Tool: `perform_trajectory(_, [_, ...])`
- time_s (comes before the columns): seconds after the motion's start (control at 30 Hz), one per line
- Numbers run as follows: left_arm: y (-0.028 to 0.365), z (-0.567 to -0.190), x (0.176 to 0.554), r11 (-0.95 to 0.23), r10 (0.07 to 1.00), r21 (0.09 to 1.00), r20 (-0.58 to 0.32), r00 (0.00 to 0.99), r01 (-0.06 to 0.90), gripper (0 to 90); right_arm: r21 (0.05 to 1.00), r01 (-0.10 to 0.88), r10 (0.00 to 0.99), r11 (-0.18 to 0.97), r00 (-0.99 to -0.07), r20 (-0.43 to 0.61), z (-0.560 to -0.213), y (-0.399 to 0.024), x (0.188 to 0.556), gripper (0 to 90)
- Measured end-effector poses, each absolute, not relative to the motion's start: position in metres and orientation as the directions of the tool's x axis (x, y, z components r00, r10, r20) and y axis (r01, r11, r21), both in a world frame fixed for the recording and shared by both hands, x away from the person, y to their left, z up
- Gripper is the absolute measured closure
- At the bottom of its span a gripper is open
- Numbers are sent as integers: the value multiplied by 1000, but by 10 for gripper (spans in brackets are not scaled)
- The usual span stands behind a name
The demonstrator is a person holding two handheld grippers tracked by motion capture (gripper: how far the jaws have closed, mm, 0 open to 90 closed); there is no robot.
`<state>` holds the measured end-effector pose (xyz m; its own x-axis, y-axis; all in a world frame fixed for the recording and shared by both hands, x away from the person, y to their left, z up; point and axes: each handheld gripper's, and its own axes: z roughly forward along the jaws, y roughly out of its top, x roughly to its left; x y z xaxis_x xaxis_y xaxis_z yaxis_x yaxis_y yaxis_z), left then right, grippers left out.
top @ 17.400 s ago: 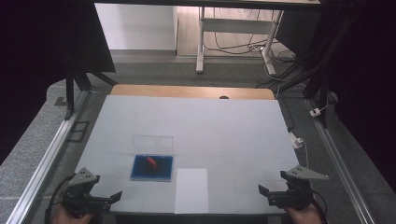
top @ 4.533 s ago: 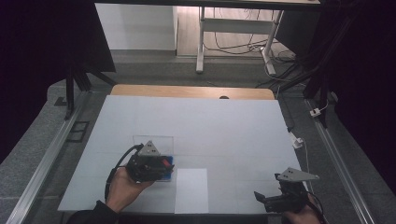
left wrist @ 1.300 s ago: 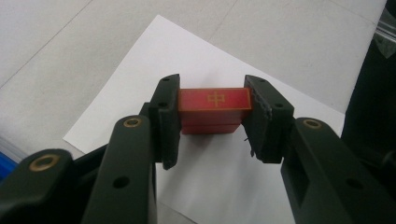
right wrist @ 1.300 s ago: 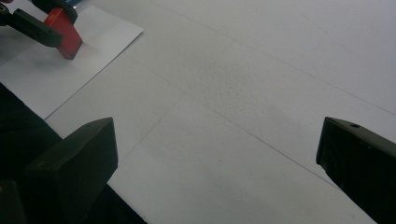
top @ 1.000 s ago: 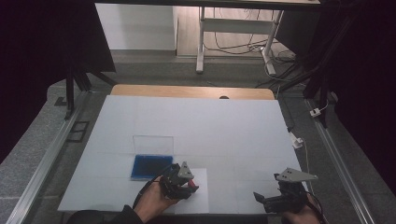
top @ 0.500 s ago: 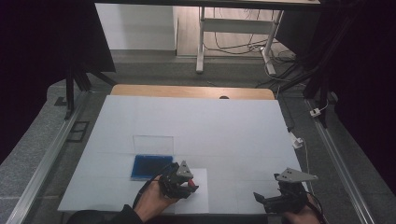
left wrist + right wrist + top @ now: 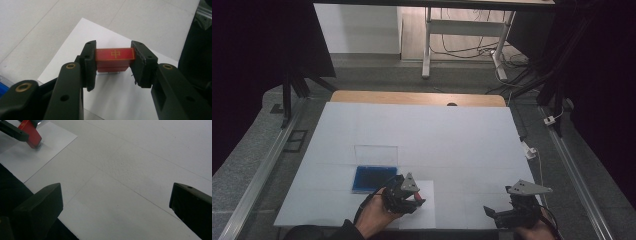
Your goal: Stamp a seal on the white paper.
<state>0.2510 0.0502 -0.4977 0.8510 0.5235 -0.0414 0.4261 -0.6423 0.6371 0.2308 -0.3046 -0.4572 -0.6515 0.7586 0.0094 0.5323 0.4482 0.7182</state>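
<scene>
Left tongs (image 7: 113, 65) pinch a red block (image 7: 114, 57) with gold edging; right tongs (image 7: 116, 202) spread

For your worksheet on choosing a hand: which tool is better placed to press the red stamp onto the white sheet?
Left. The left tool is shut on the red stamp over the white sheet; the right tool stands open, apart.
</scene>
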Motion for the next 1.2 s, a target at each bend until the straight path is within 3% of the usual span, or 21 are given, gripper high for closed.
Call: perform_trajectory(1.2, [88, -473, 256, -561, 578, 678, -88, 811, 474, 581, 722, 527, 756, 449, -655, 7, -457, -305, 230, 0])
